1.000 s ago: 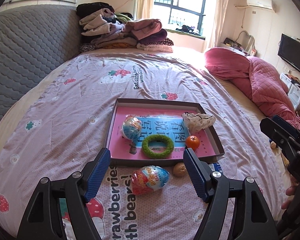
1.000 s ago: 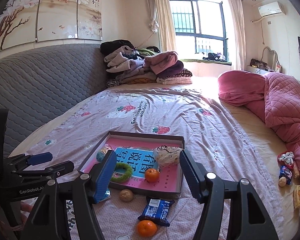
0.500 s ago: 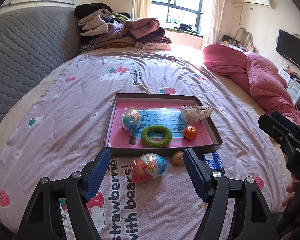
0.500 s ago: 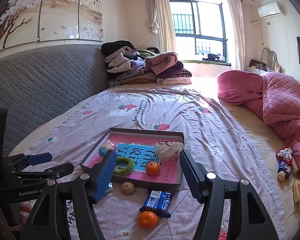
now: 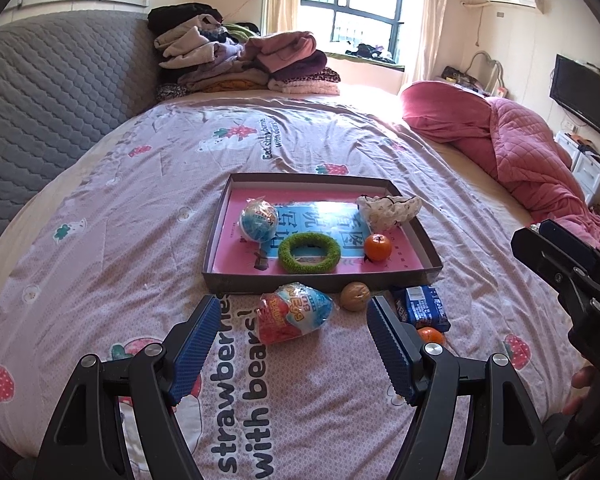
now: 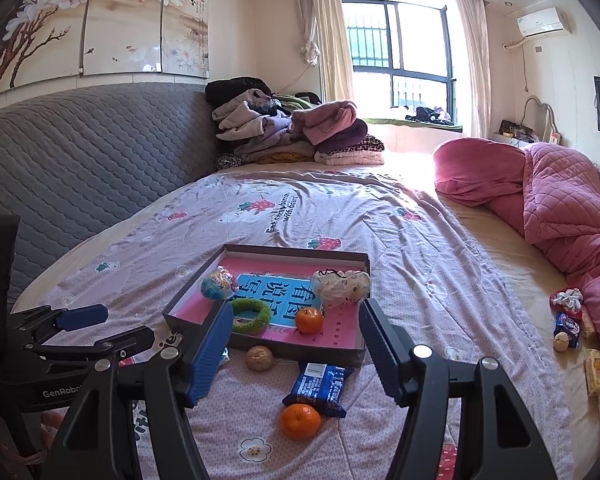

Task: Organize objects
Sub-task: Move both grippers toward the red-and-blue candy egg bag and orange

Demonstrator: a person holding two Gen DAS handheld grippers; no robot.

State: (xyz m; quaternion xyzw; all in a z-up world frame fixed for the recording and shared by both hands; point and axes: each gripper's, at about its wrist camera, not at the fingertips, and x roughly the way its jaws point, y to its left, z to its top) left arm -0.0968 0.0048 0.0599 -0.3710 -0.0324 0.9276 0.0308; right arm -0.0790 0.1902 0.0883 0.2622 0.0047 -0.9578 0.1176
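Left gripper (image 5: pixel 290 322) wide open, empty, over crinkly toy egg packet (image 5: pixel 294 313): likely light, slippery; best gripped across its middle.

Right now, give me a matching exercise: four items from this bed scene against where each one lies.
Items:
1. green ring
2. walnut
3. blue snack packet
4. egg-shaped toy pack

Places:
A. between the left gripper's open jaws
B. inside the box
C. on the sheet, touching the loose orange
D. on the sheet, just outside the box's front wall

Pairs: 1-B, 2-D, 3-C, 4-A
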